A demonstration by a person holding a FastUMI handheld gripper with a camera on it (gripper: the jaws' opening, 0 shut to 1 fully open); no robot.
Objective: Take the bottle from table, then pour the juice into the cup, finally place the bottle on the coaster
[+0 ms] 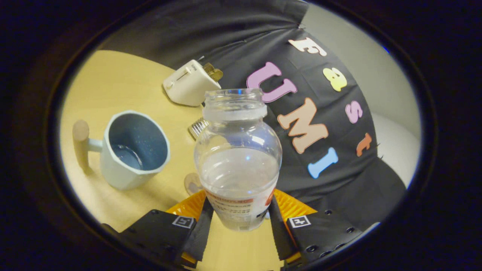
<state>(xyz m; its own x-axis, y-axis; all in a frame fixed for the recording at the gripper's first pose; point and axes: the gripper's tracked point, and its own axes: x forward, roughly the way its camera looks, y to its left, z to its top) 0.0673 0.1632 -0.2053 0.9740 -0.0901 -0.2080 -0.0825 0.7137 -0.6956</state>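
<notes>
Gripper (238,218) clamped on clear uncapped plastic bottle (238,158), label unreadable; pale blue wooden-handled cup (131,150) beyond the left finger.

Held in the closed gripper (238,214), the open bottle (238,158) blocks the way straight ahead, with the cup (131,150) near its left, a toaster (190,82) and a small ribbed cap (197,127) beyond towards the table's (113,79) far edge, bare wood elsewhere.
</notes>
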